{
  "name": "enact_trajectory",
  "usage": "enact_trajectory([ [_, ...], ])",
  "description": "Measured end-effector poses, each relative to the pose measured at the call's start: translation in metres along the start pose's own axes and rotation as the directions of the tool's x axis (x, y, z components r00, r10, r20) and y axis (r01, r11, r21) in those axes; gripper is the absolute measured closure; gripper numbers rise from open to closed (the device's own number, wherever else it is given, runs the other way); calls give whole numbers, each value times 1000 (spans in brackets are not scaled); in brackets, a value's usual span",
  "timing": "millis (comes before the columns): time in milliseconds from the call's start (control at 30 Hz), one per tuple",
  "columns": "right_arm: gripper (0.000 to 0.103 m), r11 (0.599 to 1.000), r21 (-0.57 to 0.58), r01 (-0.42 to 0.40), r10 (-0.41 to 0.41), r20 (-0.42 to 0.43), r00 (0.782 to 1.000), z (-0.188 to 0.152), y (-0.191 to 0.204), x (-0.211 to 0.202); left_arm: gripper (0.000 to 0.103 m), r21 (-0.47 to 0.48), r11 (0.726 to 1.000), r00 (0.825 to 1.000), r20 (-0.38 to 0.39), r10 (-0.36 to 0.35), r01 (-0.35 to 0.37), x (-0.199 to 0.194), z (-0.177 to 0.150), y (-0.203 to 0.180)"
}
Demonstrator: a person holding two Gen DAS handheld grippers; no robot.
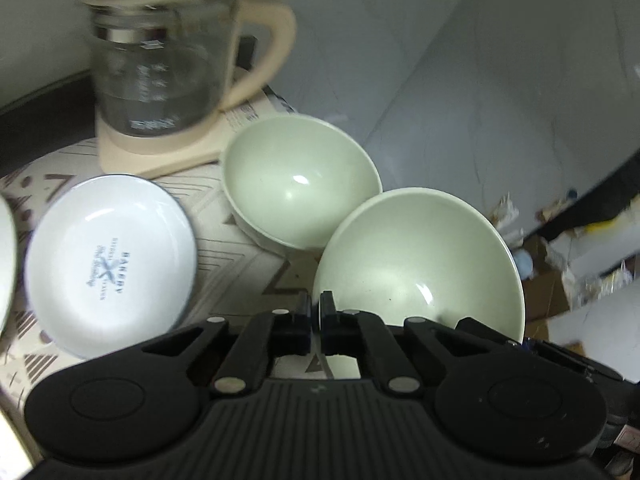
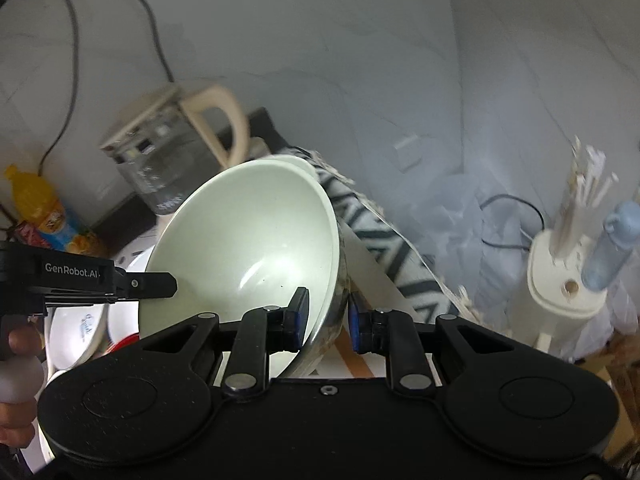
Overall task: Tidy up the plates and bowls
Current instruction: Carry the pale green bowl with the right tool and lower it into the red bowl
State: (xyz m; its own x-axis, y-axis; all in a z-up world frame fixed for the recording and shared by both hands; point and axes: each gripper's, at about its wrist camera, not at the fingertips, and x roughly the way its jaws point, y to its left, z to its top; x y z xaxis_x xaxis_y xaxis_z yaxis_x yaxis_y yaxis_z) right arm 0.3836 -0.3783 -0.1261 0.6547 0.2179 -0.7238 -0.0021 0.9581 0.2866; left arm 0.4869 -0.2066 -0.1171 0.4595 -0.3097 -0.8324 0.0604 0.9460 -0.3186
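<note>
Right hand-held gripper (image 2: 327, 316) straddles the rim of a pale green bowl (image 2: 248, 248): one blue-padded finger sits inside the bowl, the other outside, with the wall of the bowl between them. The outer pad appears a little apart from the wall, so whether the grip is firm cannot be told; the bowl is tilted steeply, its opening facing left and toward the camera, which suggests it is being carried rather than resting flat.

Left hand-held gripper (image 1: 316, 312) has its two fingers drawn almost together with nothing between them. Its tips hover just beside the near rim of that tilted bowl (image 1: 420, 272).

A second pale green bowl (image 1: 300, 180) stands upright on the patterned worktop (image 1: 240, 240), directly beyond the tilted one, their rims nearly touching. To the left lies a white plate (image 1: 112, 264) with blue lettering, and behind it a glass kettle (image 1: 156, 72) on a cream base.

The relation that matters is this: the standing bowl lies just ahead and slightly left of the held bowl, along the right gripper's forward line. Nesting the two likely calls for levelling the held bowl and moving it forward over the other. The right hand has the bowl; the left is nearer the plate. The held bowl hangs near the worktop's edge, so a slip could drop it.
</note>
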Motion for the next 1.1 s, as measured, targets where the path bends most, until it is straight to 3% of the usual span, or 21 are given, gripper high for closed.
enact_trajectory([
  [167,82,998,-49,-43,43,3,999,6,15,-2,101,-21,1000,998,59,24,-23,-25,-3,6],
  [600,81,958,-234,-164,153,-65,986,6,71,-1,98,-119,989,988,114,100,-87,-77,-17,46],
  [1100,80,909,-328,-257,195,-210,958,-15,119,12,97,-261,954,983,69,169,-146,-99,-55,96],
])
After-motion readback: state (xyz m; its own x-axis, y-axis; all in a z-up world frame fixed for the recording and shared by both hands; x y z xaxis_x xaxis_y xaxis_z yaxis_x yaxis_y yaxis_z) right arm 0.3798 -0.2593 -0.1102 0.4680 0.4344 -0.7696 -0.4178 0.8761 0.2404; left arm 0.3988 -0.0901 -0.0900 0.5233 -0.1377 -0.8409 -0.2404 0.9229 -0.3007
